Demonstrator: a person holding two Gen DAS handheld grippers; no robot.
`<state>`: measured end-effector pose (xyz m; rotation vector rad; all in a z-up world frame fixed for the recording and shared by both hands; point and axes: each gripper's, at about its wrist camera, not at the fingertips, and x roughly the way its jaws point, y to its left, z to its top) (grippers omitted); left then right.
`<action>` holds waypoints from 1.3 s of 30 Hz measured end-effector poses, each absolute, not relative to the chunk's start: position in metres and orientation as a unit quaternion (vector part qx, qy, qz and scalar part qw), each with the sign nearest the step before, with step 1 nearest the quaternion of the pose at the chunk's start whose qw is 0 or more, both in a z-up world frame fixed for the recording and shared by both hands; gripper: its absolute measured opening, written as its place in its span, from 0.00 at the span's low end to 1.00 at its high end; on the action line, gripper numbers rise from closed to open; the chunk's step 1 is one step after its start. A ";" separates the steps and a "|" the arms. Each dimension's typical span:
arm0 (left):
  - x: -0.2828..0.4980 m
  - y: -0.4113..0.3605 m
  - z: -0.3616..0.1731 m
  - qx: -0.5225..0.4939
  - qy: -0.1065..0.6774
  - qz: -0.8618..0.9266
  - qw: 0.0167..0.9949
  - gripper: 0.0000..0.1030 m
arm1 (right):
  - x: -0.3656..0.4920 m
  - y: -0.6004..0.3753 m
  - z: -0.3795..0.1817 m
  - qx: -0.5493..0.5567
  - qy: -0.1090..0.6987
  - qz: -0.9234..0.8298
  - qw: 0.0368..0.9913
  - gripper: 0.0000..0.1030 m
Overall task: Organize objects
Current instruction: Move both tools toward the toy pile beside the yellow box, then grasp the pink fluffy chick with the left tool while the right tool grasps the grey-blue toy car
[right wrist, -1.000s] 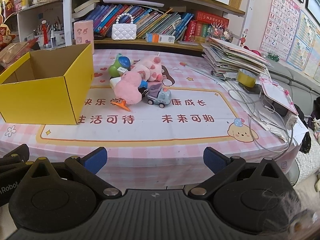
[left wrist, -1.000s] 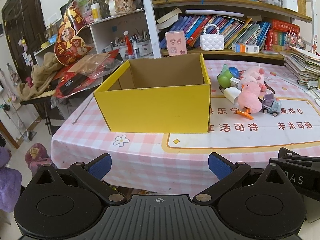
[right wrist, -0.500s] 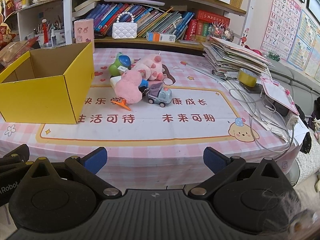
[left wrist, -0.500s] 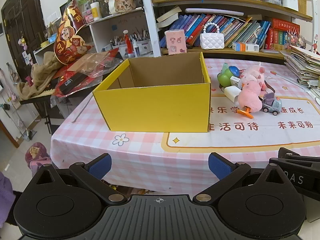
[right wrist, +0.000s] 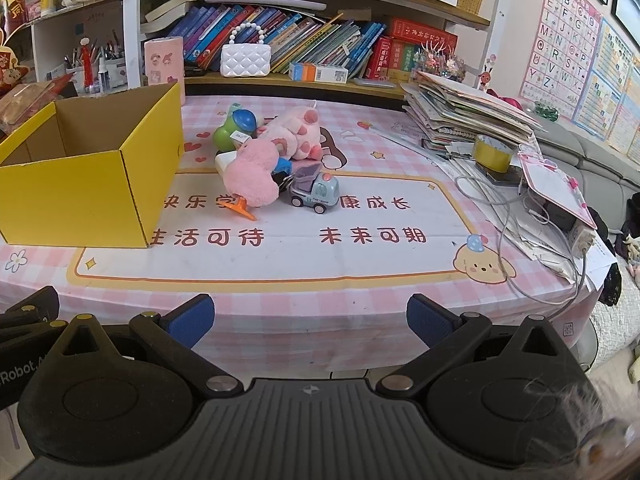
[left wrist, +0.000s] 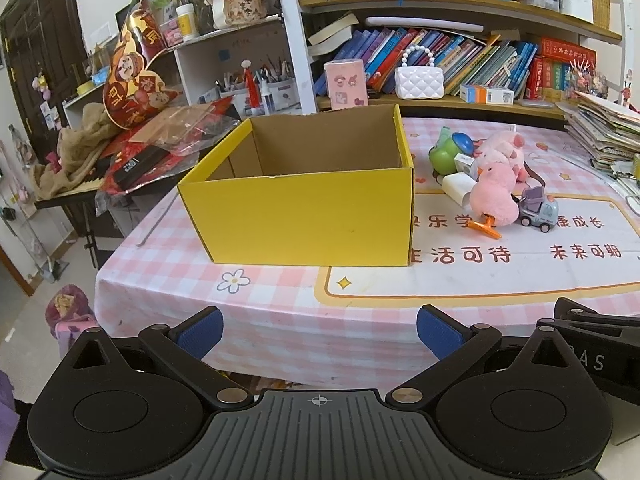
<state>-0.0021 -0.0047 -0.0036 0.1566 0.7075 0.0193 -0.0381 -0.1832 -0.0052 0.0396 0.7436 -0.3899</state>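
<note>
beside the yellow box, toys huddle together.

One open yellow cardboard box stands on the pink checked counter. Right of the box lies one cluster of toys: two pink plush animals, the nearer round one and the farther one; one small grey-blue toy truck; one green and blue round toy; one white cylinder. Right of the box, farther off, sits one stack of papers.

Bright, even light; fisheye-bent edges
</note>
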 end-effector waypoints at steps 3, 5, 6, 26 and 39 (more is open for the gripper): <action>0.000 -0.006 -0.003 0.074 0.348 0.007 0.935 1.00 | -0.038 -0.183 -0.005 0.020 0.361 -0.190 0.913 1.00; 0.000 -0.008 -0.003 0.074 0.347 0.006 0.935 1.00 | -0.038 -0.184 -0.005 0.021 0.360 -0.191 0.913 1.00; 0.001 -0.009 -0.003 0.073 0.348 0.004 0.935 1.00 | -0.038 -0.185 -0.004 0.021 0.360 -0.192 0.913 1.00; 0.039 -0.034 -0.015 0.048 0.384 -0.019 0.922 1.00 | -0.008 -0.219 -0.011 0.028 0.368 -0.180 0.912 0.93; 0.072 -0.064 -0.030 0.014 0.417 -0.037 0.908 1.00 | 0.030 -0.253 -0.019 0.019 0.382 -0.141 0.913 0.71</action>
